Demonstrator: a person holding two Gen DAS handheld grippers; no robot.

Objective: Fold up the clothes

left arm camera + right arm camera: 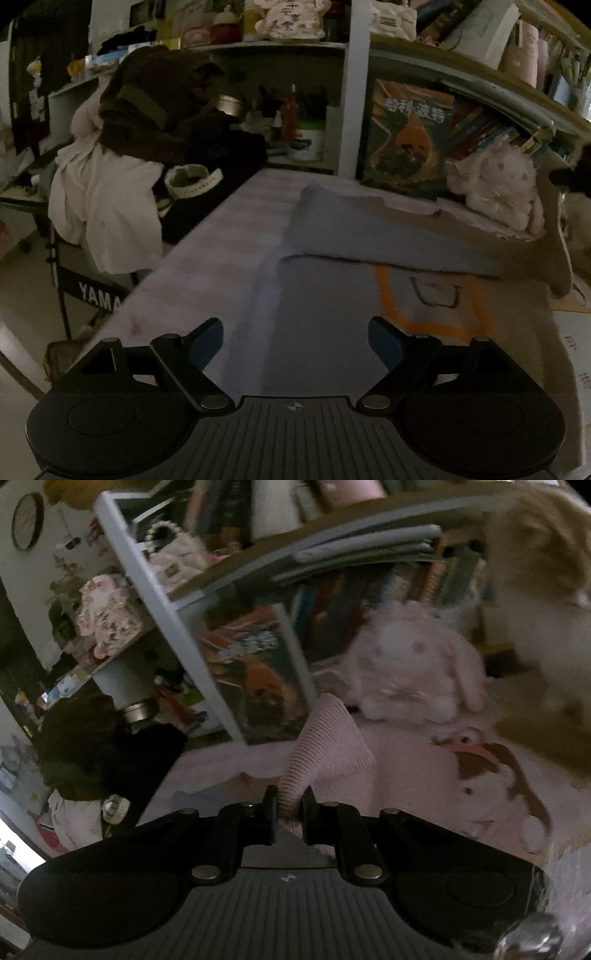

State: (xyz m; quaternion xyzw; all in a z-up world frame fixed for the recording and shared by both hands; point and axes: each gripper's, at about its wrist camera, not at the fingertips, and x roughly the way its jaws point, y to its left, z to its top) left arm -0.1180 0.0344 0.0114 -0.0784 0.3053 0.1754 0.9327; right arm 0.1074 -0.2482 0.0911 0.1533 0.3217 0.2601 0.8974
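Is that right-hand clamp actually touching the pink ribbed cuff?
Touching. The right wrist view shows the right gripper with its jaws pinched on the pink ribbed cuff, no gap either side.

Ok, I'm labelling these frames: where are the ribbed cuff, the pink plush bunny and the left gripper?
ribbed cuff (pixel 325 746): right wrist view, middle of the ribbing.
pink plush bunny (pixel 413 664): right wrist view, its body.
left gripper (pixel 295 343): left wrist view, between its fingertips.

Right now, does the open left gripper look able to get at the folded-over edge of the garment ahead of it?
Probably yes. The left gripper is open over the garment, and nothing lies between its fingers and the folded-over edge ahead. The right gripper is shut on the ribbed cuff, away from that path.
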